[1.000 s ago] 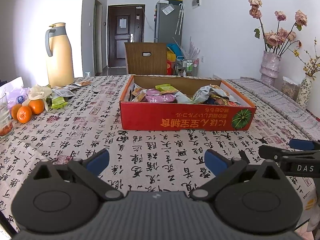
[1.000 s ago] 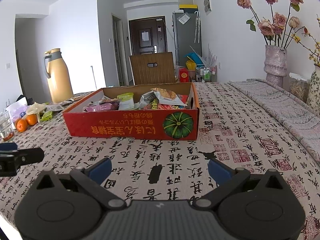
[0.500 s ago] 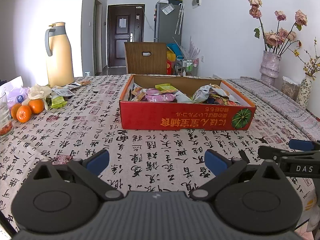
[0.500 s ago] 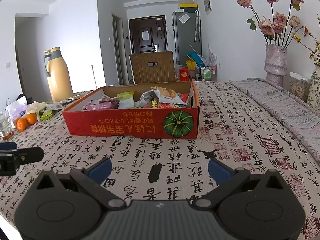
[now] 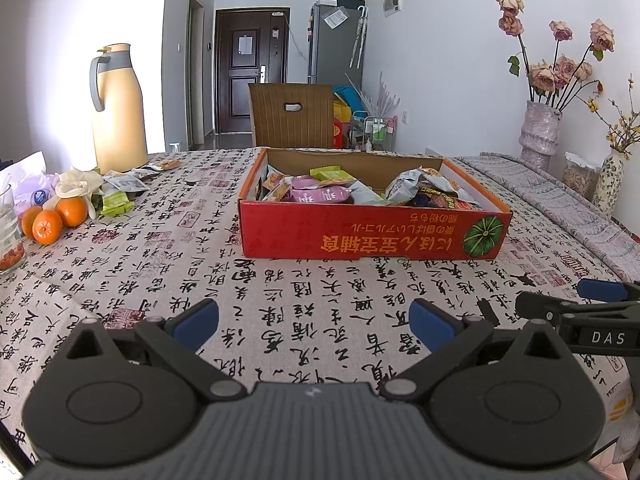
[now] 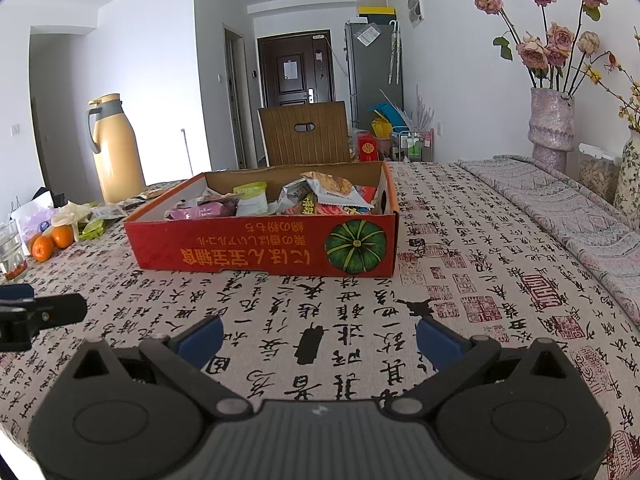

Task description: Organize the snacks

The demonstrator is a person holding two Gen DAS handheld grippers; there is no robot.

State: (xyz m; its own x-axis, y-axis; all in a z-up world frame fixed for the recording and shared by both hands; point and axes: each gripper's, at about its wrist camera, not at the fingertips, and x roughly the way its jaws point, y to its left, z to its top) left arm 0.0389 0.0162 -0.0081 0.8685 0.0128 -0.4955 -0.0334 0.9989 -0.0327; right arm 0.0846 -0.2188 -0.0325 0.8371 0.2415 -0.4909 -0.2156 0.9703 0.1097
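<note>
Snacks (image 5: 332, 194) mostly fill the red box (image 5: 372, 236) mid-table; a few packets (image 5: 120, 188) lie loose far left by the oranges (image 5: 54, 218) and flask (image 5: 116, 108), so gathering looks unfinished. Both the left gripper (image 5: 314, 320) and right gripper (image 6: 318, 334) hover empty, jaws spread, near the table's front edge, well short of the box.

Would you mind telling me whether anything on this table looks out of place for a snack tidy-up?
Yes: several snack packets lie loose on the tablecloth beside the thermos, outside the red box. The box's printed text also reads upside down from here.
</note>
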